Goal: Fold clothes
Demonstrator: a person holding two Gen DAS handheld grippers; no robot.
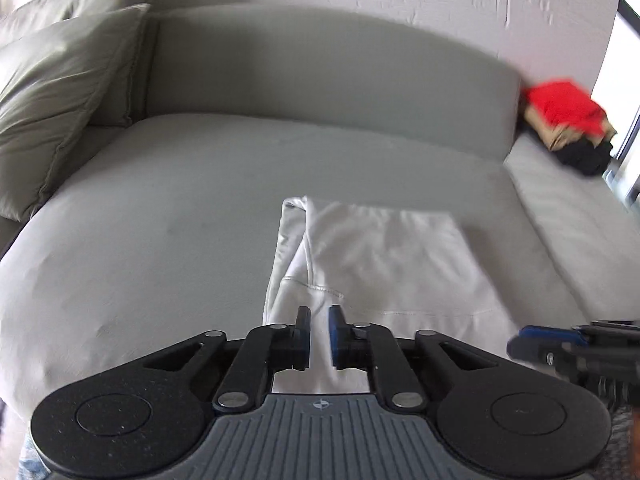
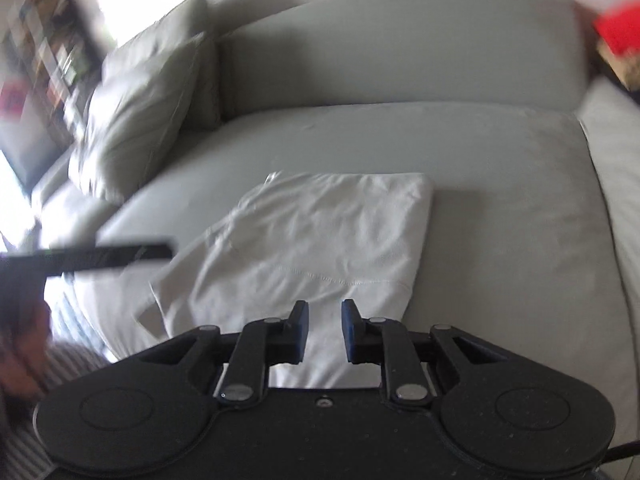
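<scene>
A white garment (image 1: 384, 256) lies folded into a rough rectangle on the grey sofa seat (image 1: 160, 208), with stitched hems toward me. My left gripper (image 1: 319, 334) hovers over its near left edge, fingers a small gap apart, white cloth showing below the gap. The right gripper (image 1: 520, 346) pokes in from the right edge, blurred. In the right wrist view the garment (image 2: 320, 232) spreads ahead, and my right gripper (image 2: 325, 330) is open above its near edge with nothing held. The left gripper (image 2: 104, 256) appears there as a blurred black bar at the left.
A pile of folded clothes (image 1: 568, 120), red on tan on black, sits at the far right end of the sofa, also visible as the pile (image 2: 618, 36). Two grey pillows (image 1: 60, 100) lean at the left against the backrest (image 1: 320, 72). A hand (image 2: 20, 352) shows at lower left.
</scene>
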